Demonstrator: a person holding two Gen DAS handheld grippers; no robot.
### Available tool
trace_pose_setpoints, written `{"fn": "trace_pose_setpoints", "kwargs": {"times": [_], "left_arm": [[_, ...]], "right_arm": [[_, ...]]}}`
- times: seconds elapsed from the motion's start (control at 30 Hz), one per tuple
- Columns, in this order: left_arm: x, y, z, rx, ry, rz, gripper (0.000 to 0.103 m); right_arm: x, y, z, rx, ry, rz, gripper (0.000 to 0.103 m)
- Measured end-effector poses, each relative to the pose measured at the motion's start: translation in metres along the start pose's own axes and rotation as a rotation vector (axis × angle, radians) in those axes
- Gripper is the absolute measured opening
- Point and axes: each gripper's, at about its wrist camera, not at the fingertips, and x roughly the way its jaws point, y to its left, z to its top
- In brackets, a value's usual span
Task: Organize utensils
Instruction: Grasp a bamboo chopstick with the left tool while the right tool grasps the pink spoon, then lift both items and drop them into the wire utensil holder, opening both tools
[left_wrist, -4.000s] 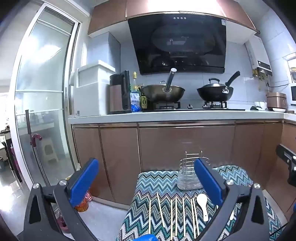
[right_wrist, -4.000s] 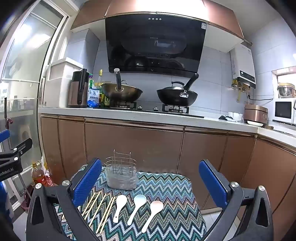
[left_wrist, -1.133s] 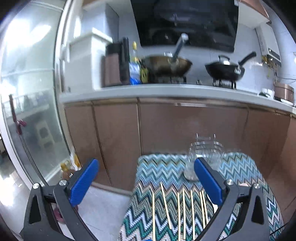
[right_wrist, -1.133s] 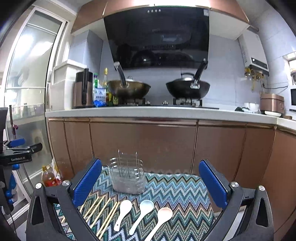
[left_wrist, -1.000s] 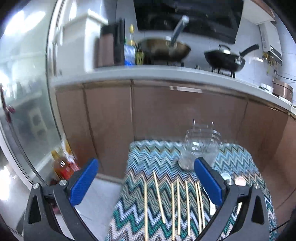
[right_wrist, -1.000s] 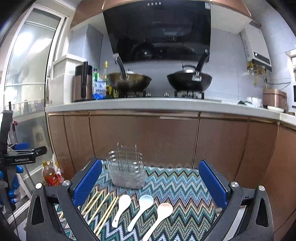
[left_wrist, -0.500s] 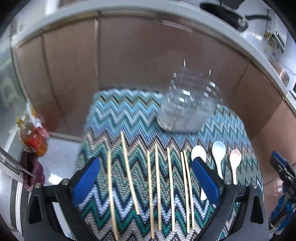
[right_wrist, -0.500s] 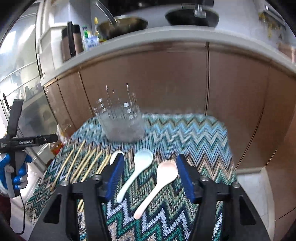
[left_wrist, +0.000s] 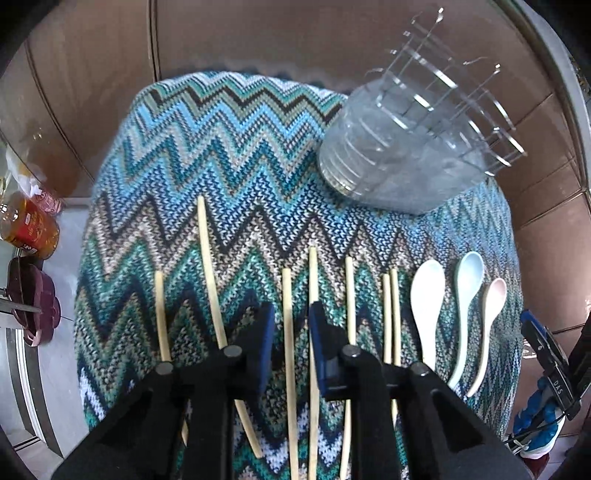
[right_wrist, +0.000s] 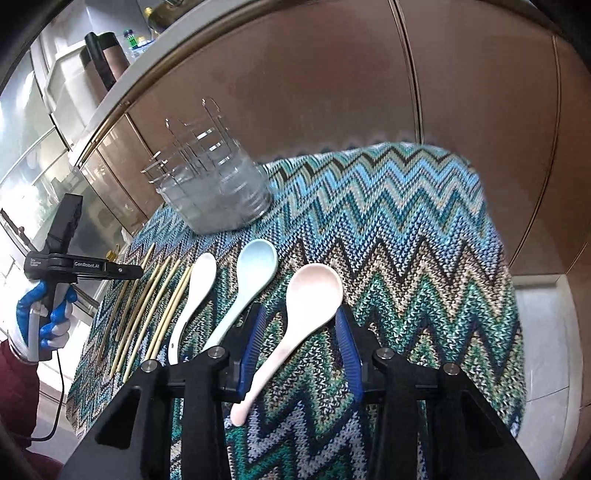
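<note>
Left wrist view: the left hand-held gripper (left_wrist: 290, 334) hangs low over the near edge of the cloth-covered desk (left_wrist: 229, 155), its jaws just closed to a narrow gap around one chopstick (left_wrist: 287, 332) in the row of chopsticks (left_wrist: 347, 295); the pads do not visibly pinch it yet. Right wrist view shows the right hand-held gripper (right_wrist: 299, 332), jaws also just narrowed but apart, straddling the neck of the pink spoon (right_wrist: 295, 325) at the near right, with the white spoon (right_wrist: 194, 295) and blue spoon (right_wrist: 245, 284) beside it. Beyond both rows, toward the far edge, stands the clear utensil holder (right_wrist: 214, 192), empty. A clean pickup likely calls for closing squarely on each slim handle and lifting straight, so neighbouring sticks stay undisturbed before the carry to the holder.
</note>
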Motion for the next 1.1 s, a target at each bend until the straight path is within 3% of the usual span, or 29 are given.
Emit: {"fn": "trace_pose_setpoints", "kwargs": {"times": [0.37, 0.73, 0.83, 0.93, 1.1], "left_arm": [[0.026, -0.001, 0.014, 0.024, 0.069, 0.053, 0.006], [0.030, -0.011, 0.016, 0.050, 0.045, 0.073, 0.005], [0.023, -0.011, 0.008, 0.027, 0.014, 0.058, 0.005], [0.005, -0.010, -0.002, 0.013, -0.042, 0.023, 0.005], [-0.040, -0.015, -0.015, 0.023, -0.175, -0.022, 0.005]], "right_arm": [[0.020, -0.015, 0.007, 0.011, 0.059, 0.028, 0.037], [0.057, -0.035, 0.031, 0.064, 0.163, 0.105, 0.026], [0.067, -0.038, 0.033, 0.057, 0.197, 0.134, 0.007], [0.060, -0.032, 0.034, 0.007, 0.186, 0.121, 0.007], [0.021, -0.011, 0.035, -0.060, 0.086, 0.109, 0.006]]}}
